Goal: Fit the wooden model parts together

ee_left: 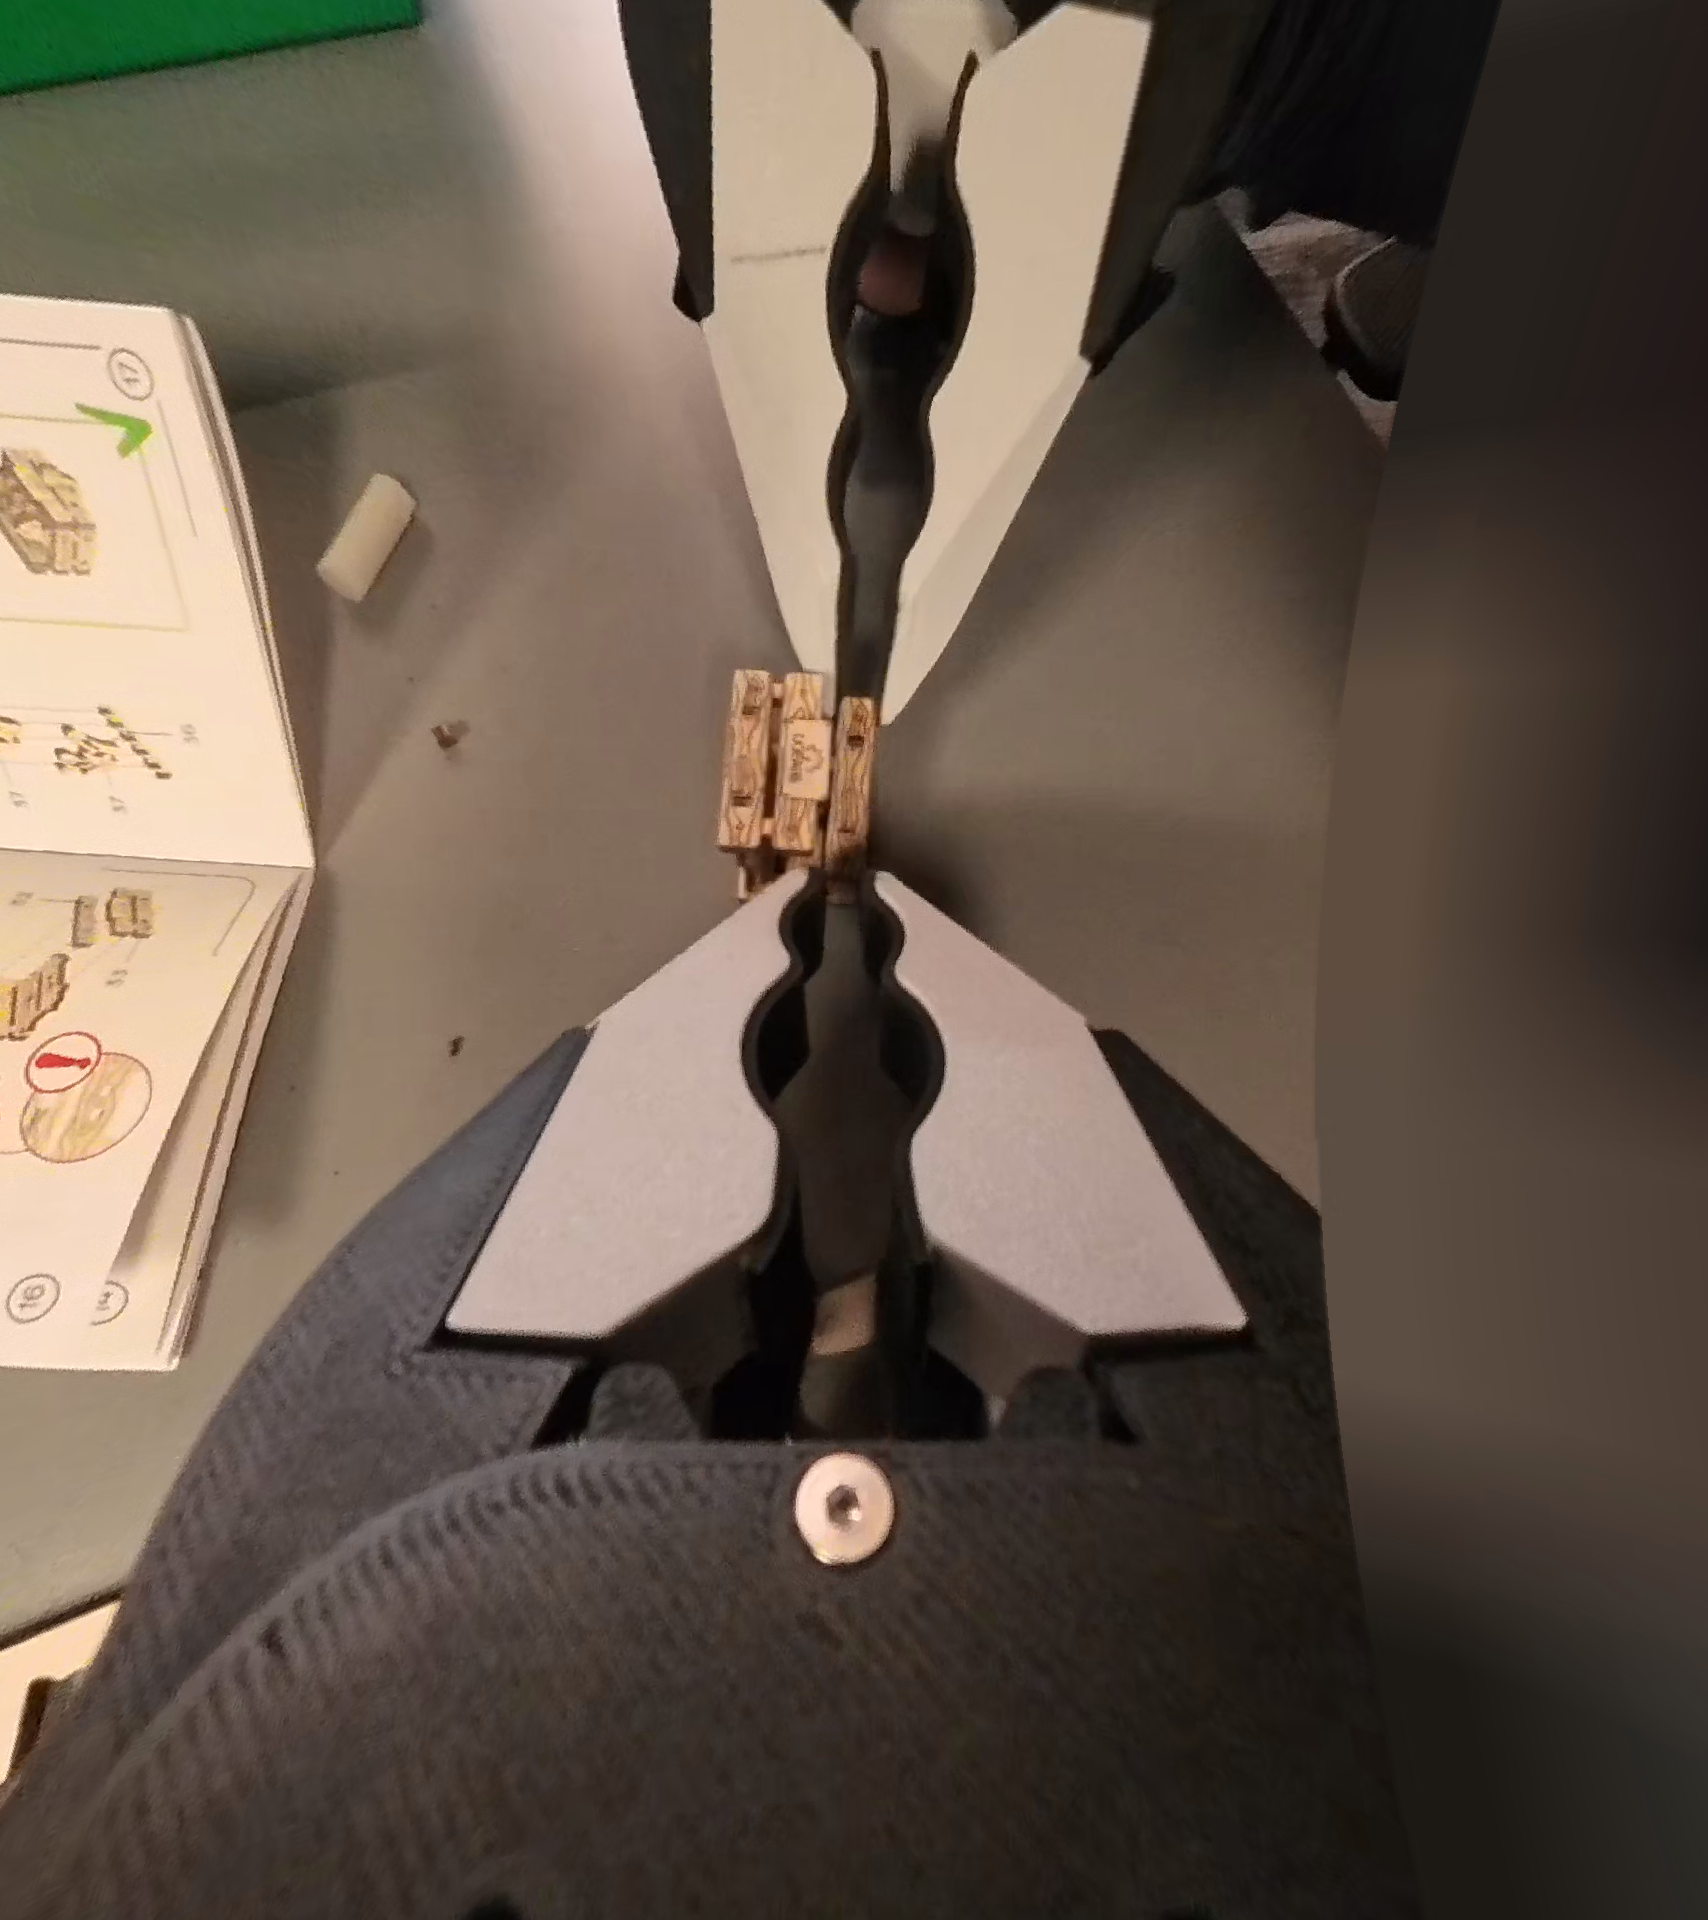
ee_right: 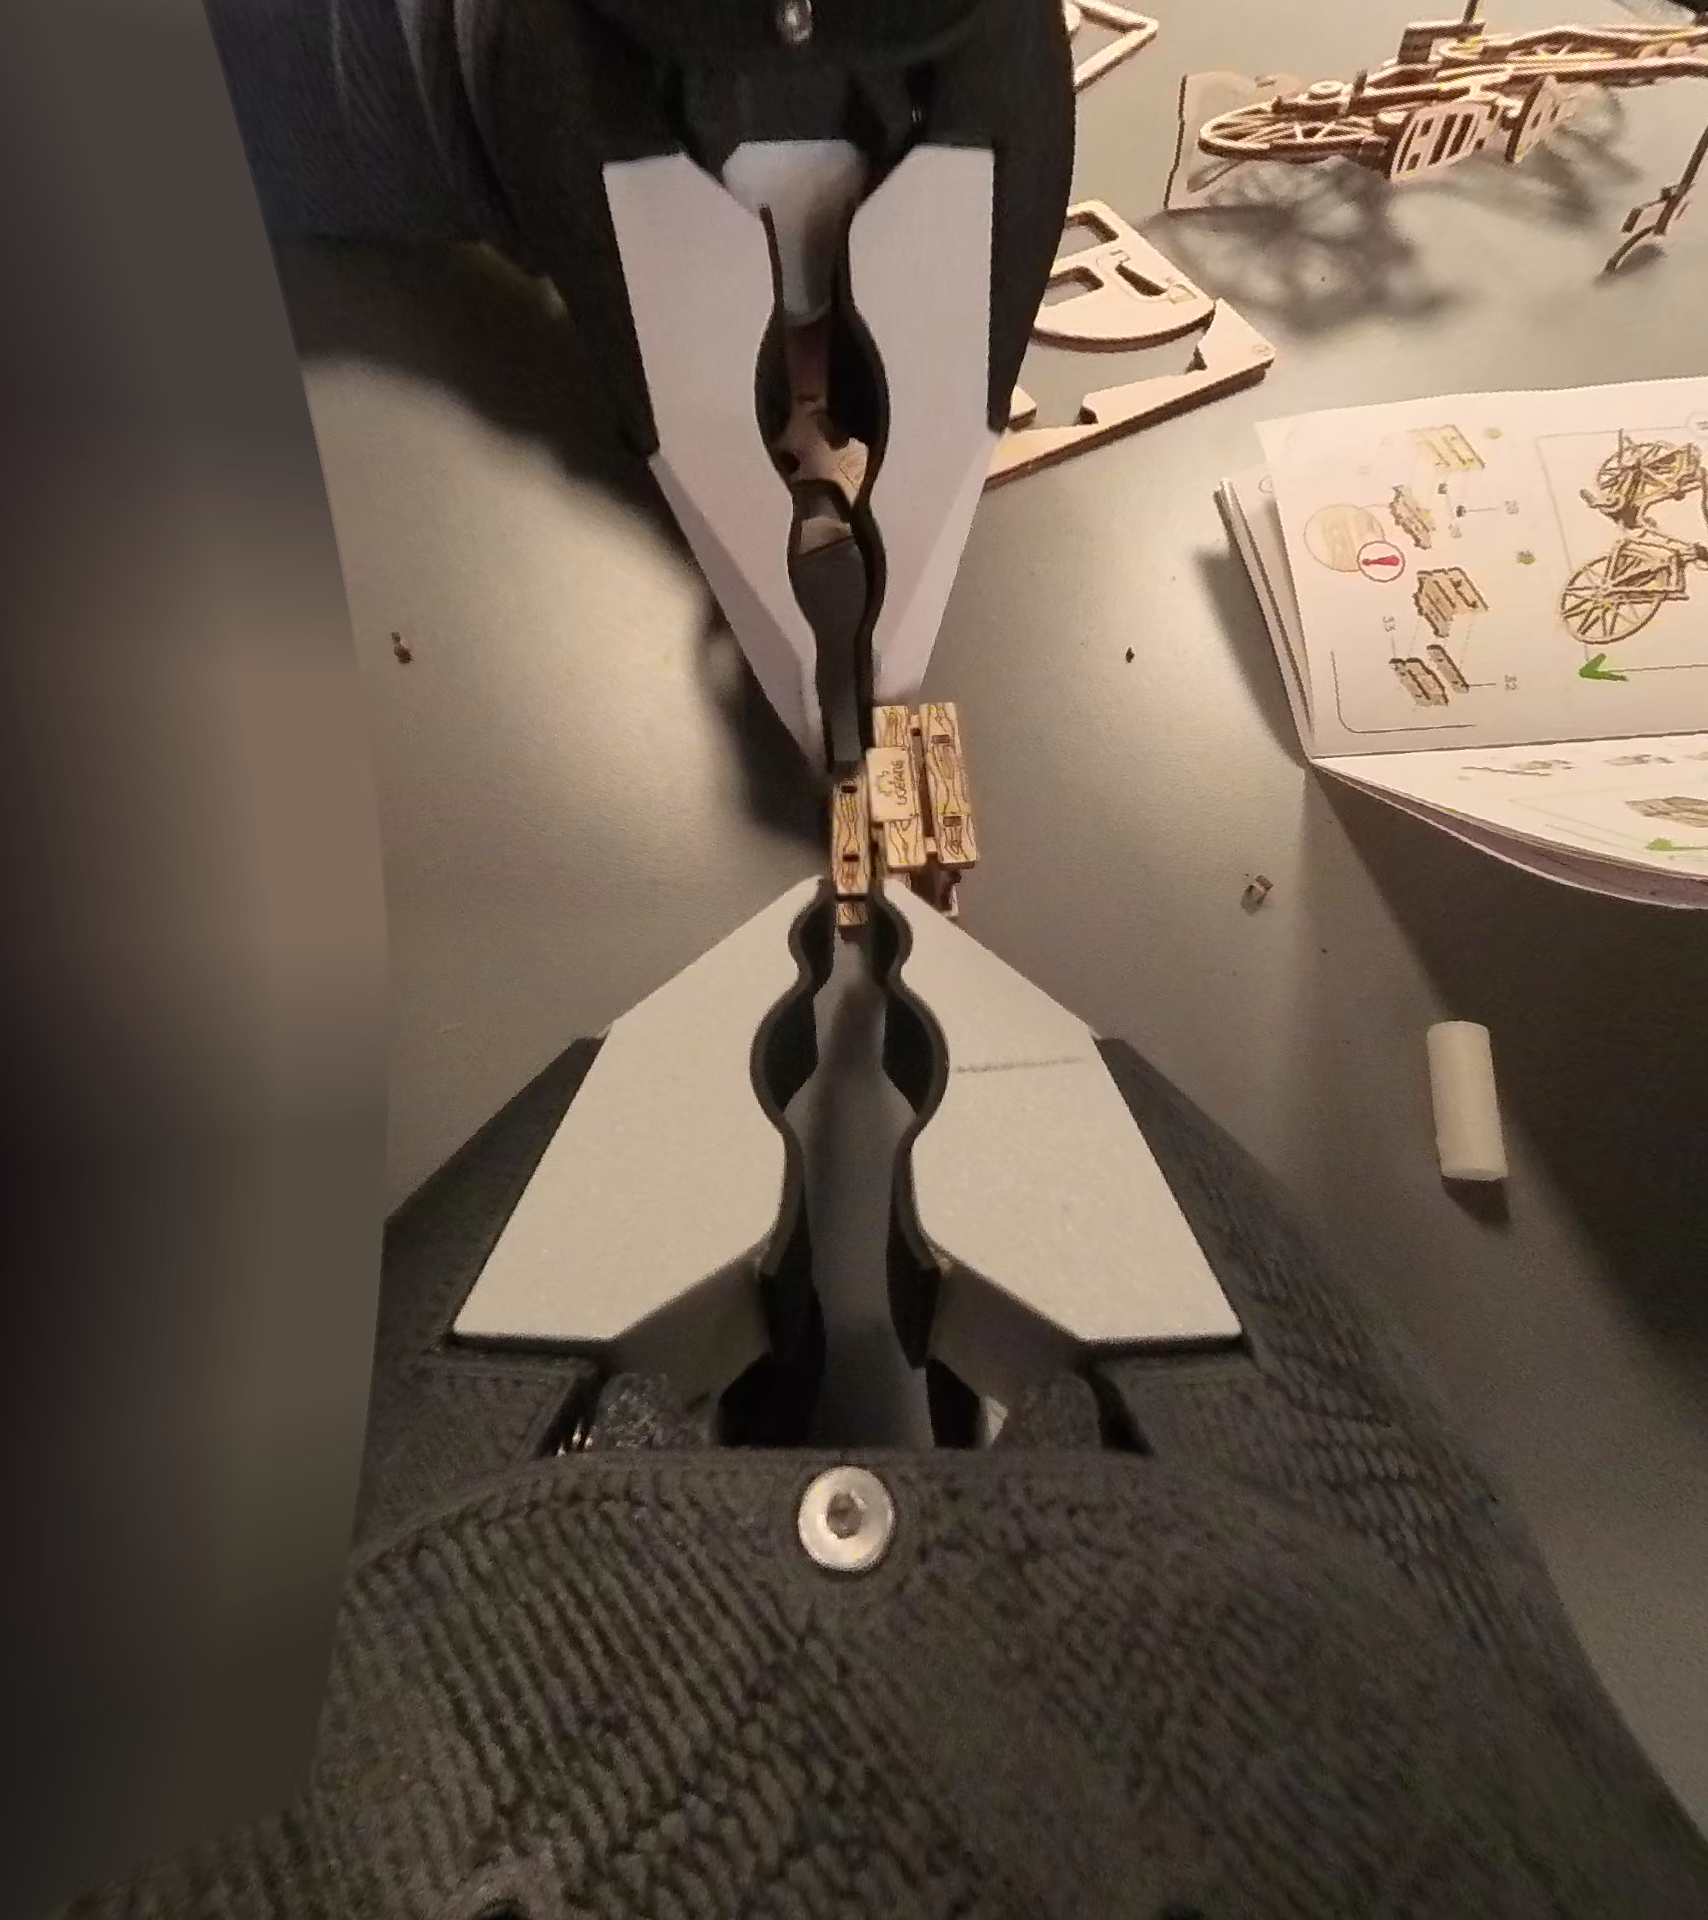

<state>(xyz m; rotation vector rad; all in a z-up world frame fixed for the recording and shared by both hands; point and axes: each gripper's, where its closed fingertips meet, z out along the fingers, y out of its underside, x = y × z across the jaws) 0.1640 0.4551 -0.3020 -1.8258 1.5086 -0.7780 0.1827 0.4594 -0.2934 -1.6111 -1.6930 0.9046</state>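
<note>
A small wooden assembly of three side-by-side slats (ee_left: 796, 774) hangs above the grey table between my two grippers. My left gripper (ee_left: 842, 883) is shut on the near end of its right-hand slat. My right gripper (ee_left: 858, 681) comes in from the opposite side, and its closed tips meet the far end of the same slat. In the right wrist view the assembly (ee_right: 907, 800) sits just past my right gripper (ee_right: 855, 899), which pinches its left-hand slat. The left gripper (ee_right: 850, 753) faces it from above.
An open instruction booklet (ee_left: 81, 831) (ee_right: 1556, 623) and a white cylinder (ee_left: 367, 551) (ee_right: 1465, 1099) lie on the table. A partly built wooden model (ee_right: 1401, 114) and a punched-out wooden sheet (ee_right: 1141, 312) lie farther off. Small wood scraps (ee_right: 1255, 888) are scattered about. A green object (ee_left: 154, 42) is in a corner. About 11 centimetres separates my right fingertips from the white cylinder (ee_left: 367, 551). It turns up in the right wrist view (ee_right: 1449, 1076) as well.
</note>
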